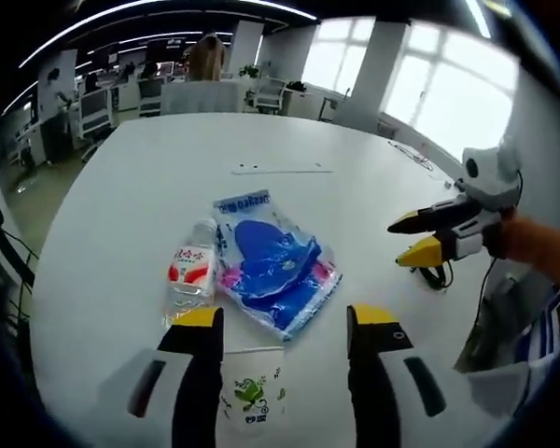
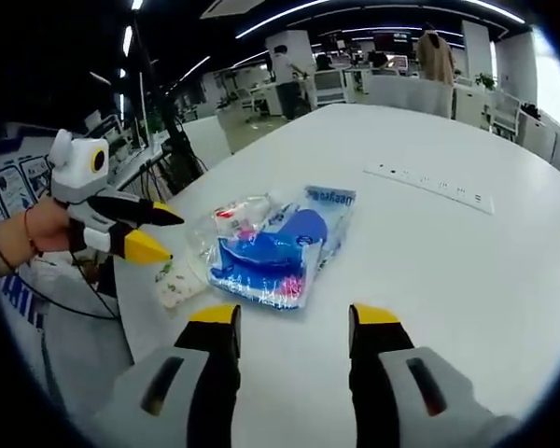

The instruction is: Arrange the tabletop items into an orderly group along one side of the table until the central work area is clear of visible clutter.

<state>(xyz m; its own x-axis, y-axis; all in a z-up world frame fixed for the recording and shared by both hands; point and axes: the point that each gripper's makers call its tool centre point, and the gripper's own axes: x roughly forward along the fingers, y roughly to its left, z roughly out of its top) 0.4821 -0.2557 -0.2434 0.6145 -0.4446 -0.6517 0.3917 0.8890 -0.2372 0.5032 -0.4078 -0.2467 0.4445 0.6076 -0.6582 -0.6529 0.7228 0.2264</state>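
A clear bag of blue and pink items (image 1: pixel 275 266) (image 2: pixel 275 247) lies on the white table (image 1: pixel 261 140) (image 2: pixel 467 252). A small water bottle with a red-and-white label (image 1: pixel 191 271) (image 2: pixel 238 219) lies against its side. A white paper cup with a green print (image 1: pixel 252 392) (image 2: pixel 177 280) lies close to the table edge. My left gripper (image 1: pixel 285 322) (image 2: pixel 168 235) is open, hovering just short of the bag with the cup between its jaws' lines. My right gripper (image 2: pixel 294 322) (image 1: pixel 403 241) is open too, above bare table a little short of the bag, holding nothing.
A flush socket strip (image 1: pixel 280 169) (image 2: pixel 429 184) is set into the table beyond the bag. A black cable (image 1: pixel 436 275) lies near the table edge by a hand (image 1: pixel 532 247). Office chairs (image 1: pixel 201 96) and desks stand beyond the far edge.
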